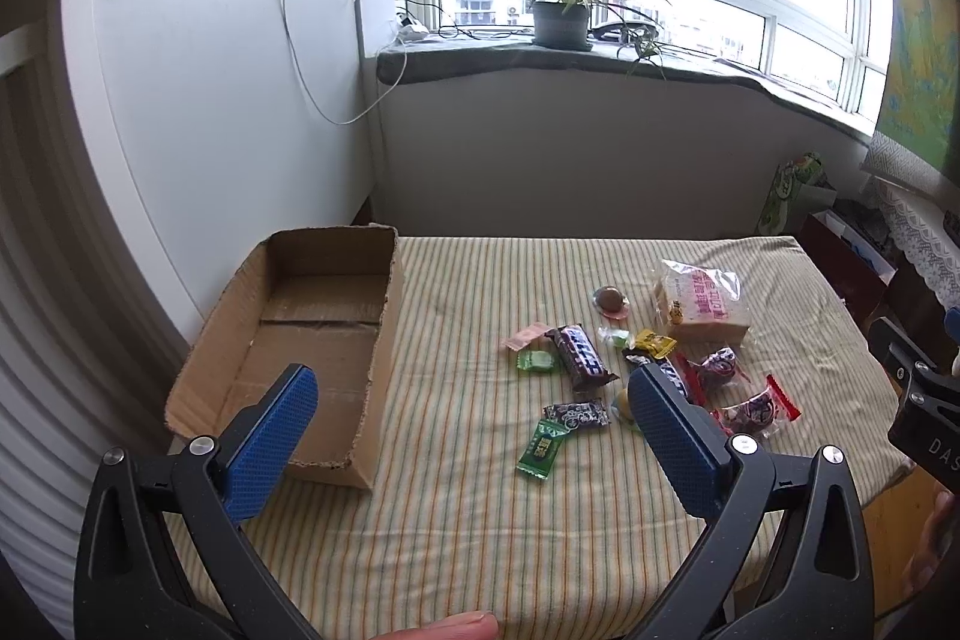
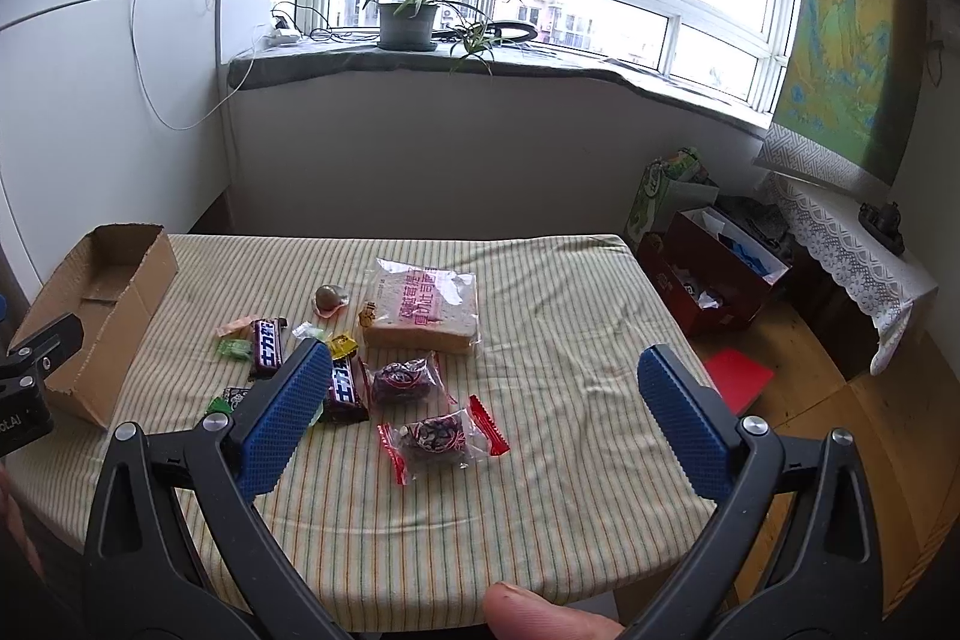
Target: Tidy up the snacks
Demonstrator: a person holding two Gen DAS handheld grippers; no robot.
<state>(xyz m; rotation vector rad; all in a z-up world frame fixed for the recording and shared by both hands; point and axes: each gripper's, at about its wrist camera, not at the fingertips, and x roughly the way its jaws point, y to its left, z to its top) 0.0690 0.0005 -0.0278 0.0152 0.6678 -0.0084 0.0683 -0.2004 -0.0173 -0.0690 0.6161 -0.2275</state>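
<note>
Both grippers hover above table (image 1: 480, 520), jaws spread, empty. Left gripper (image 1: 474, 400) near cardboard box (image 1: 312, 334), likely drop spot. Right gripper (image 2: 486, 388) faces scattered snacks (image 2: 384, 370) mid-table, first pick pending.

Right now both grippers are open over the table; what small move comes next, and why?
Probably ease the right gripper down onto the red-ended wrapped cake, which lies nearly between its open fingers. The cardboard box holds no snacks yet, all of them lie loose on the striped cloth, and the left gripper holds nothing.
</note>
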